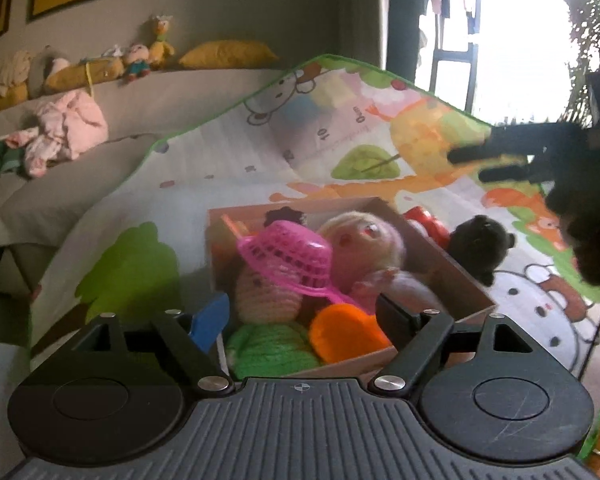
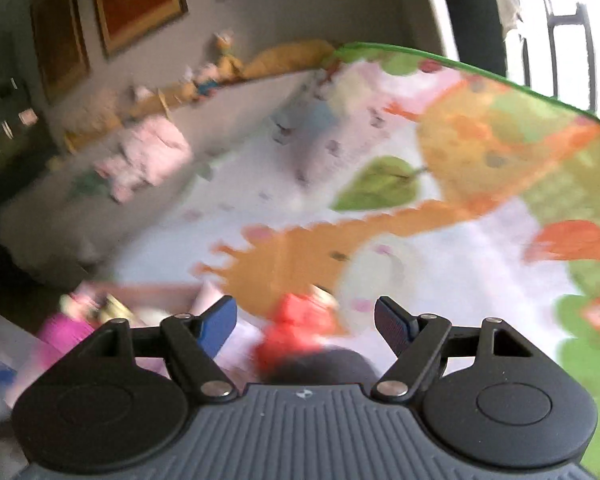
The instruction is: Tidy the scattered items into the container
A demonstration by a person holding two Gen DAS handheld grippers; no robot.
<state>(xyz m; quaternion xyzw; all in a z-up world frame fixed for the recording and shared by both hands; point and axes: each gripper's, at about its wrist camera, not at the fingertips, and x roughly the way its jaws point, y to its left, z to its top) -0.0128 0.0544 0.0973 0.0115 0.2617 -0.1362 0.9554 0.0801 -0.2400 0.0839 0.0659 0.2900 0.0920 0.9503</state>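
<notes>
A cardboard box [image 1: 466, 284] sits on the play mat, filled with toys: a pink plastic basket [image 1: 288, 258], a blonde doll [image 1: 360, 240], a knitted pink toy [image 1: 266, 294], green [image 1: 270, 346] and orange [image 1: 346, 332] yarn pieces. My left gripper [image 1: 302, 320] is open and empty, hovering over the box's near end. A black plush [image 1: 480, 242] and a red toy [image 1: 426, 222] lie just right of the box. My right gripper [image 2: 305, 318] is open and empty above the red toy [image 2: 296, 332] and the black plush [image 2: 324, 368]; it also shows in the left wrist view [image 1: 470, 164].
The cartoon play mat [image 1: 340, 140] has a green edge. A grey couch [image 1: 60, 176] at the left holds pink clothes [image 1: 66, 130], yellow cushions and small dolls. A bright window is at the back right. The box corner [image 2: 160, 294] shows blurred at the right wrist view's lower left.
</notes>
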